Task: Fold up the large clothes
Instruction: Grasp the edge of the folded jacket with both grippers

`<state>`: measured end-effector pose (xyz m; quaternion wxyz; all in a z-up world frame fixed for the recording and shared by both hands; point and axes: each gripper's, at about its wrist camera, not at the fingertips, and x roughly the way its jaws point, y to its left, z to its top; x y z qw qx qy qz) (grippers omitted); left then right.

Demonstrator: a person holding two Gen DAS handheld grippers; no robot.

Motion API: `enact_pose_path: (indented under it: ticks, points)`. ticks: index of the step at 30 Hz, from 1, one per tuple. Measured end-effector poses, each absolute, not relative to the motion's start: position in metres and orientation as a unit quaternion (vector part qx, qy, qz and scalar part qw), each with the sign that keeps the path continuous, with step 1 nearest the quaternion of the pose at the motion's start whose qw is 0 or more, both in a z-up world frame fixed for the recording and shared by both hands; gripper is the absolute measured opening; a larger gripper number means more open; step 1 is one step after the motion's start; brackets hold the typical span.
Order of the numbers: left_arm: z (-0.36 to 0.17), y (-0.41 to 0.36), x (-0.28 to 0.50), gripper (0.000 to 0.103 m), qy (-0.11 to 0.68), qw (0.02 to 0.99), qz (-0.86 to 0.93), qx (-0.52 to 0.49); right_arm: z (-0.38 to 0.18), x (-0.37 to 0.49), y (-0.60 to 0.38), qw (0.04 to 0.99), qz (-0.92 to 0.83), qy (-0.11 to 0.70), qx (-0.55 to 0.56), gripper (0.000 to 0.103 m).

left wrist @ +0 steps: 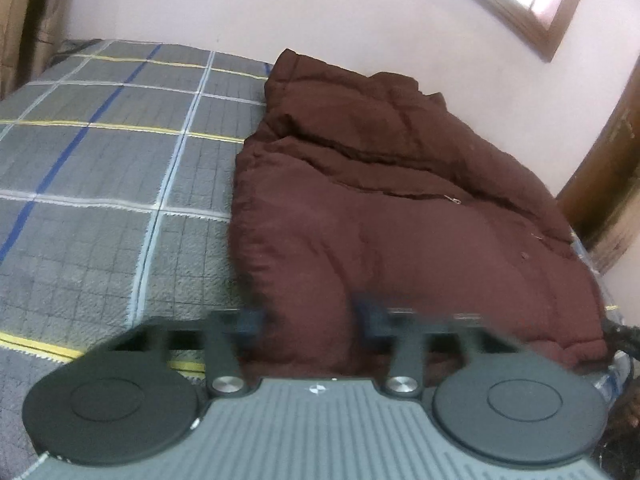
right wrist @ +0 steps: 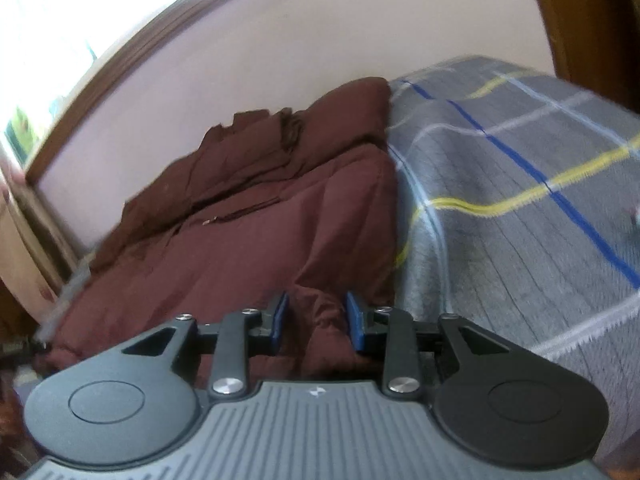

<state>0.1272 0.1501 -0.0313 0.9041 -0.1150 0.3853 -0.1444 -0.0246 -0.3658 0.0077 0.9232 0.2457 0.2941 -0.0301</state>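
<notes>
The maroon puffer jacket point(left wrist: 400, 208) lies on the plaid bedspread point(left wrist: 112, 152) against the pink wall point(left wrist: 320, 12), apparently already doubled over into a thick, rough-edged bundle, so the fold seems well along, with tidying or a last fold probably left. The left gripper point(left wrist: 310, 314) stands open at the jacket's near edge, gripping nothing. The right gripper point(right wrist: 316, 312) is likewise parted, a bunch of fabric between its fingers unclamped.
</notes>
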Motion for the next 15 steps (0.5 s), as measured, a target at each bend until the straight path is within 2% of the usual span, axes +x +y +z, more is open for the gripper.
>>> enact_pose_path:
  ticks: [3,15]
  points:
    - [-0.024,0.154,0.116,0.022,0.372,0.911,-0.129,-0.125,0.011,-0.035,-0.366,0.922,-0.03,0.285,0.259,0.014]
    - [-0.008,0.16,0.071,0.02,0.371,0.916,-0.117,-0.1,0.009,-0.085,-0.374,0.895,-0.009,0.259,0.362,0.012]
